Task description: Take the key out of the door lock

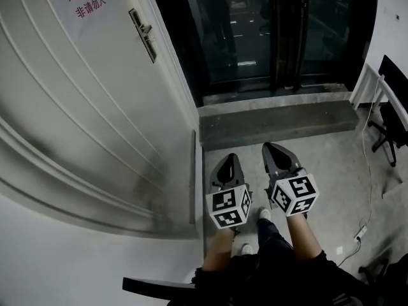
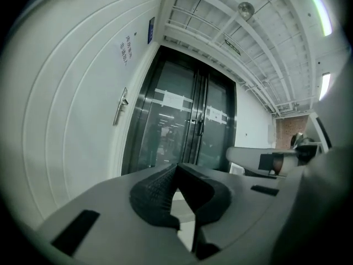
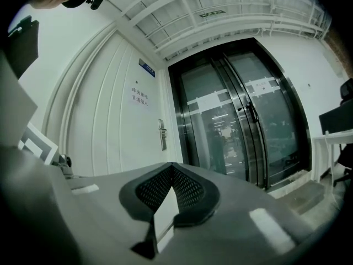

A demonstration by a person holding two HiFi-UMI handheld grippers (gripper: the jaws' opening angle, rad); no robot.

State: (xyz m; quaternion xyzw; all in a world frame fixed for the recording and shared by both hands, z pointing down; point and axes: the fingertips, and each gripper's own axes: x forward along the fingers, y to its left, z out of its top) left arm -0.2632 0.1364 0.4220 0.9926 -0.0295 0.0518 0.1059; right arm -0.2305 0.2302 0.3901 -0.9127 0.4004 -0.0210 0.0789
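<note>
Grey jaws come first: the left gripper [image 1: 230, 161] and right gripper [image 1: 270, 150] hang low over the person's legs [image 1: 275, 236], side by side and just apart, tips aimed far across the concrete floor [image 1: 331, 171]. Each pair of jaws is pressed together at the tips with nothing between them, as both gripper views show. Bare forearms [image 1: 305, 233] drop straight from the body, wrists relaxed. It reads as a resting, ready carry, not a reach: no work has begun, so there is no cause yet to spread the jaws or lift an arm. Beyond the tips lies a low stone step [image 1: 274, 123], and behind it stand dark glass doors [image 1: 274, 30]. A chair [image 1: 390, 110] sits at the far right. On the left rises the white door [image 1: 76, 107], with a red-lettered sign [image 1: 83, 2] far up it. The lock plate [image 1: 143, 34] with its lever sits at the door's far right edge, well apart from both grippers. The key should be there, but it is too small to make out in any view. Judging by the layout, the whole task is ahead: the person must step closer, raise one gripper to the plate and part its jaws to take the key.
</note>
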